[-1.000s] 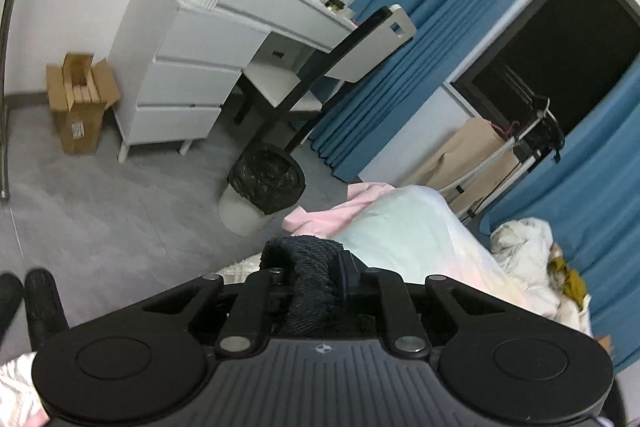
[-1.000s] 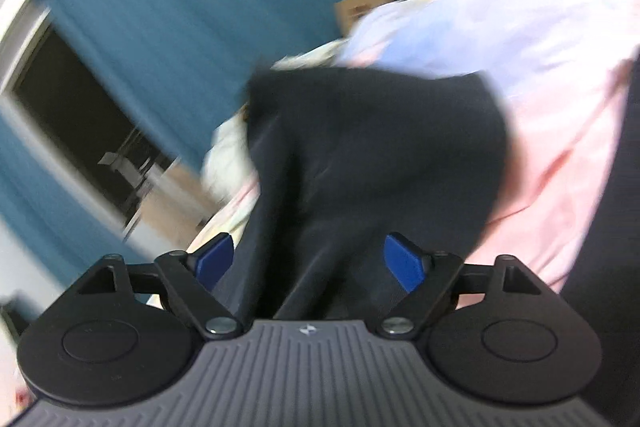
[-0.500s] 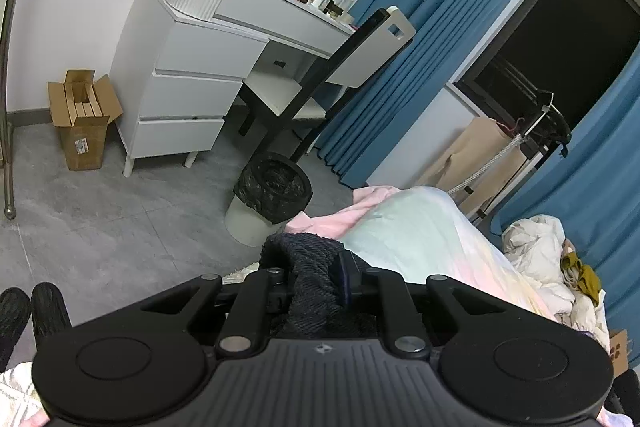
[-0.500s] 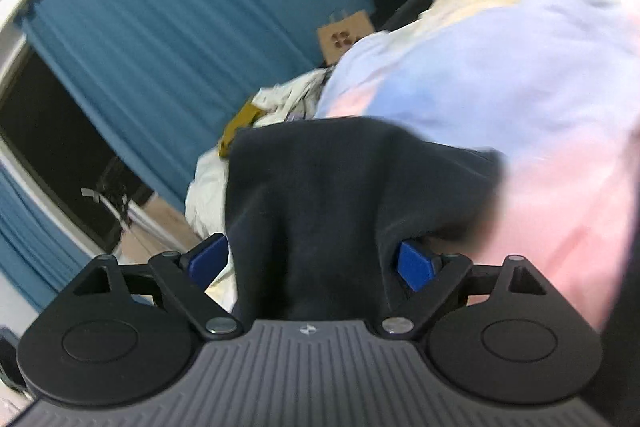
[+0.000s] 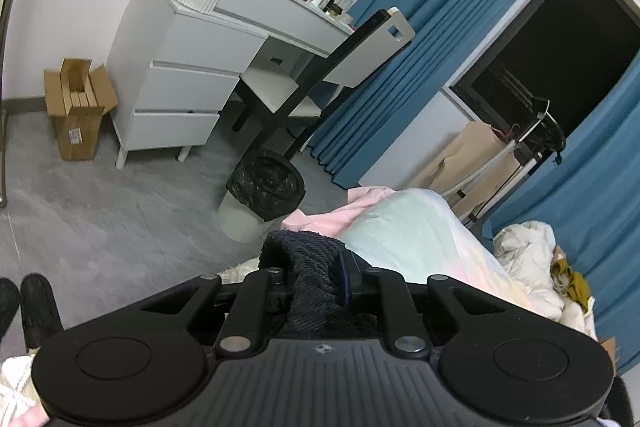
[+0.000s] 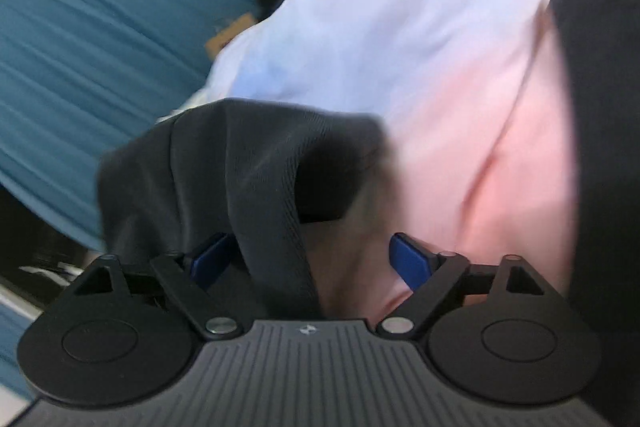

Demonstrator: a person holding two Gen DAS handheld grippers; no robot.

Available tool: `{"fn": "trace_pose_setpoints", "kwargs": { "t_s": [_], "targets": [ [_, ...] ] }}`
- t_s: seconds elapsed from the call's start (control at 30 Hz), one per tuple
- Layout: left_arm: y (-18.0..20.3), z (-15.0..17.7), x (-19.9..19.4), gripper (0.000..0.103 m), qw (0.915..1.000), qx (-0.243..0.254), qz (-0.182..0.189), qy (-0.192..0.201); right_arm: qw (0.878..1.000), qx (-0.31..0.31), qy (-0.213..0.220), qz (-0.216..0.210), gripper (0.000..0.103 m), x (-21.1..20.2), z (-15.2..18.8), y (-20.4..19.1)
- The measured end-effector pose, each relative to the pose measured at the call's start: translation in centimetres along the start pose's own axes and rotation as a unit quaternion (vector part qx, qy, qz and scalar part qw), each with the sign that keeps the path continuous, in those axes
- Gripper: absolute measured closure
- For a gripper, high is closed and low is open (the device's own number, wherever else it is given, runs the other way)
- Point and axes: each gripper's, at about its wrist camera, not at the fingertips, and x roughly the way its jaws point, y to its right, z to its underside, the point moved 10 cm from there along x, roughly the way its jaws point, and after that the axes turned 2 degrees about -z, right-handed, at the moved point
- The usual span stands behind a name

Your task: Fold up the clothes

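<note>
Fingers of the left gripper (image 5: 316,277) stayed clamped on the dark garment (image 5: 310,267) above the bed's (image 5: 420,239) near edge, while the right gripper (image 6: 308,259) stood spread, cloth sliding sideways off it, suggesting a release mid-fold.

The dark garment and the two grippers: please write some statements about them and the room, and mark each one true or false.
1. The left gripper is shut on the dark garment. True.
2. The right gripper is closed tight. False: its blue pads stand wide apart, with the garment draped over the left one.
3. The bin on the floor has a black liner. True.
4. The curtains are red. False: they are blue.
5. A cardboard box stands on the dresser. False: it stands on the floor beside it.
</note>
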Motion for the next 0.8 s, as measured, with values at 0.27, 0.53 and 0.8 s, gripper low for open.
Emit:
{"fn": "trace_pose_setpoints", "kwargs": {
  "t_s": [0.27,0.53,0.8],
  "targets": [
    [1.0,0.3,-0.1,0.086,0.9993,0.035,0.0,0.015,0.995,-0.015,0.07,-0.069,0.1,-2.3,-1.7,-2.1],
    [1.0,0.6,0.3,0.086,0.9995,0.029,0.0,0.012,0.982,-0.111,0.153,-0.014,0.101,-4.8,-4.6,-3.0],
    [1.3,0.9,0.5,0.086,0.9993,0.037,0.001,0.008,0.992,0.083,-0.069,0.07,0.1,0.8,1.9,11.4]
  ]
}}
